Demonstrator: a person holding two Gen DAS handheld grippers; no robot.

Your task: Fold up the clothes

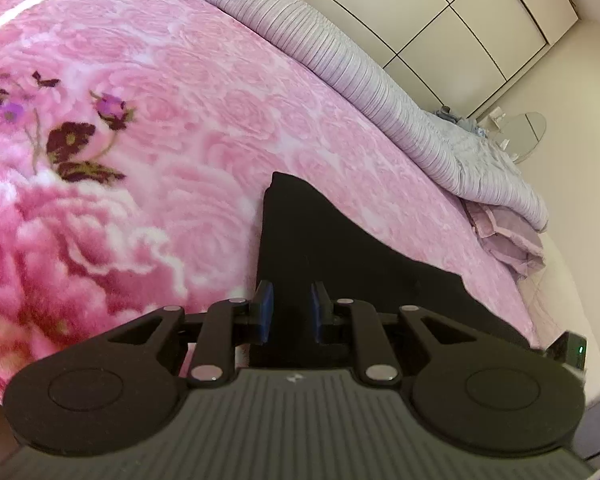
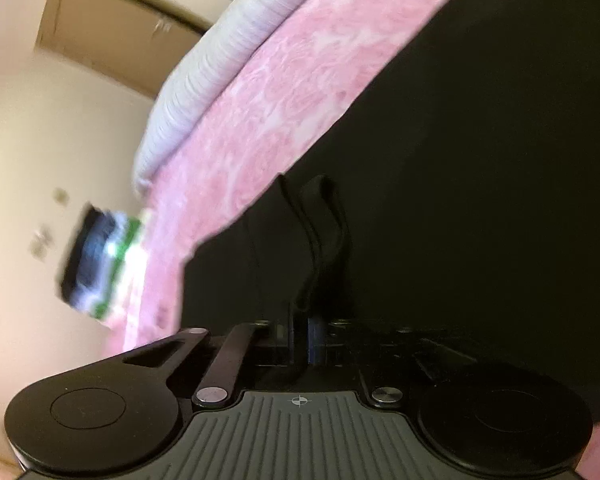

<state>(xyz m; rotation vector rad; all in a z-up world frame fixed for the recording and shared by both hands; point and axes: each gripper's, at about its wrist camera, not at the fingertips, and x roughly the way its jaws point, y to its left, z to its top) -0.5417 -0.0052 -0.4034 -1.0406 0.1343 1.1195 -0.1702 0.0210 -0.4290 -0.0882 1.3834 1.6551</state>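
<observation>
Here, with the black garment (image 1: 340, 248) lying on the pink floral blanket (image 1: 160, 80), the right gripper (image 2: 306, 340) is clamped on its strap and the left gripper (image 1: 290, 312), slightly apart, straddles the cloth; lift both evenly.

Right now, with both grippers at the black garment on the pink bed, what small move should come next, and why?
Probably lift the right gripper slightly: it looks shut on a bunched fold of the black garment, so a small raise would show whether the cloth comes along. The left gripper has a narrow gap with dark cloth between its pads, grip unclear. The garment lies on the pink blanket.
</observation>
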